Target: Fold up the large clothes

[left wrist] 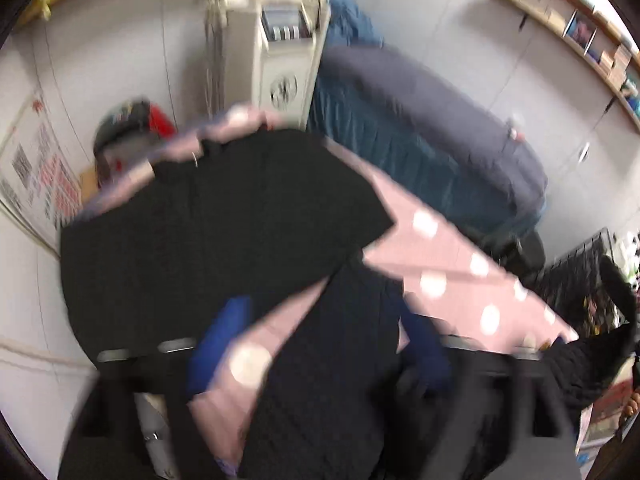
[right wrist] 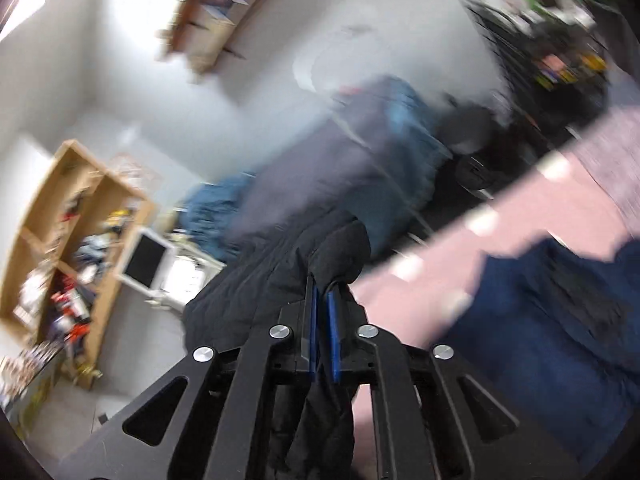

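garment: matt black cloth | cover: pink dotted cloth | shelf: pale wood

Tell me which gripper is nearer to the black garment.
Right. The right gripper is clamped on a fold of the black garment, fabric pinched between its blue pads. The left gripper is open above the garment spread on the pink dotted sheet, pads not pressing it.

I see a pink table cover with white dots as the work surface. A black garment lies spread across it, one dark fold running toward the camera. Right wrist view is blurred; dark blue cloth rests on the same pink cover.
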